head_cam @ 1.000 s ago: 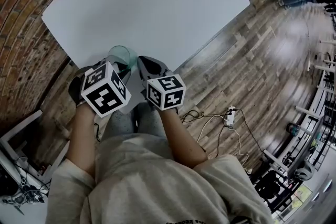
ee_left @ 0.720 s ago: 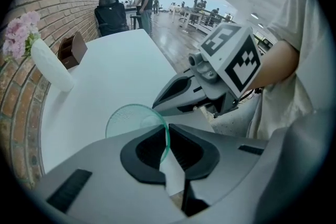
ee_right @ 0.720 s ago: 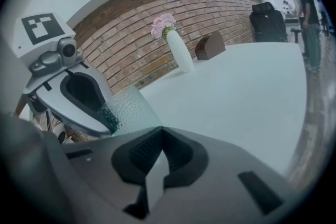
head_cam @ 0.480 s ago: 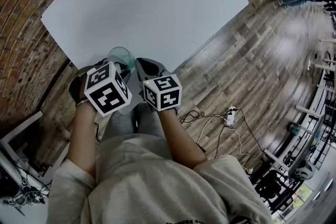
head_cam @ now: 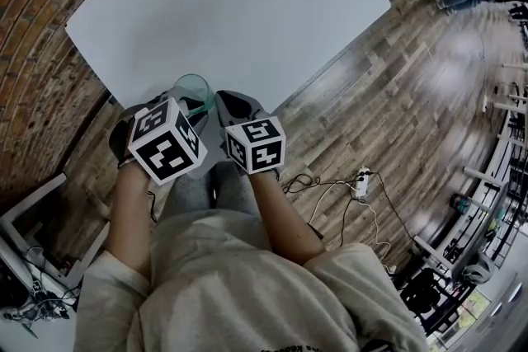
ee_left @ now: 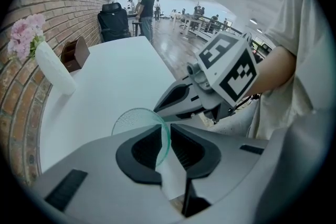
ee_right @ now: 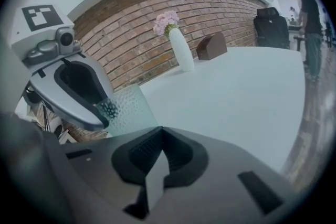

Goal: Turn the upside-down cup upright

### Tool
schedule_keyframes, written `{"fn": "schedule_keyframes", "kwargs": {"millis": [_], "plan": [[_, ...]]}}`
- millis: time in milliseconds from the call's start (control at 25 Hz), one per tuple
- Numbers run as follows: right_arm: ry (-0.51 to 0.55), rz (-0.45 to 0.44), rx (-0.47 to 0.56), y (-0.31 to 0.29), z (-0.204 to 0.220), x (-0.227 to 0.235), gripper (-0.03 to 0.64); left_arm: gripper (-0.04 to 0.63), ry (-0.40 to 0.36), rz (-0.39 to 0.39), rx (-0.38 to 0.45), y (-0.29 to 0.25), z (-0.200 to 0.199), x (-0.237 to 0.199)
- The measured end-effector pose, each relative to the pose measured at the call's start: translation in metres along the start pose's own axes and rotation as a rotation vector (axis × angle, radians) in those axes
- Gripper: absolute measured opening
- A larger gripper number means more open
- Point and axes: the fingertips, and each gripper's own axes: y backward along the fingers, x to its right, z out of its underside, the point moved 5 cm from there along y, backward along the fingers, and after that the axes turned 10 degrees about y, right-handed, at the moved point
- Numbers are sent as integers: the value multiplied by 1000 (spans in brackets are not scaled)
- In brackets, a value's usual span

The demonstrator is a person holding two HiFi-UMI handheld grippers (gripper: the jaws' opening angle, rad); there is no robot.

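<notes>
your left gripper [ee_left: 167, 131] points steeply down onto the clear glass cup [ee_left: 137, 121], which stands mouth up on the white table [head_cam: 247, 12] directly under its tips. one thin wall of the cup runs between the jaws, which have just been opening and now sit slightly apart around the glass, no longer pinching it. your right gripper [ee_right: 159, 138] sits just to the right of the left one, close beside the cup, jaws closed together and empty.

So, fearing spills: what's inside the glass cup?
The cup looks empty apart from one jaw of the left hand-held gripper, whose jaws, just opening, straddle its wall. The bottom is covered.
</notes>
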Motion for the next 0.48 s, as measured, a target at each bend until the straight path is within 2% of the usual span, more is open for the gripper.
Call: {"fn": "schedule_keyframes", "kwargs": {"millis": [280,480], "plan": [[13,13,-13,2,3,0,6,48,10,4,18,2,4,7],[10,15,-17,4,6,1,6,48,25,2,60,7,1,11]]}}
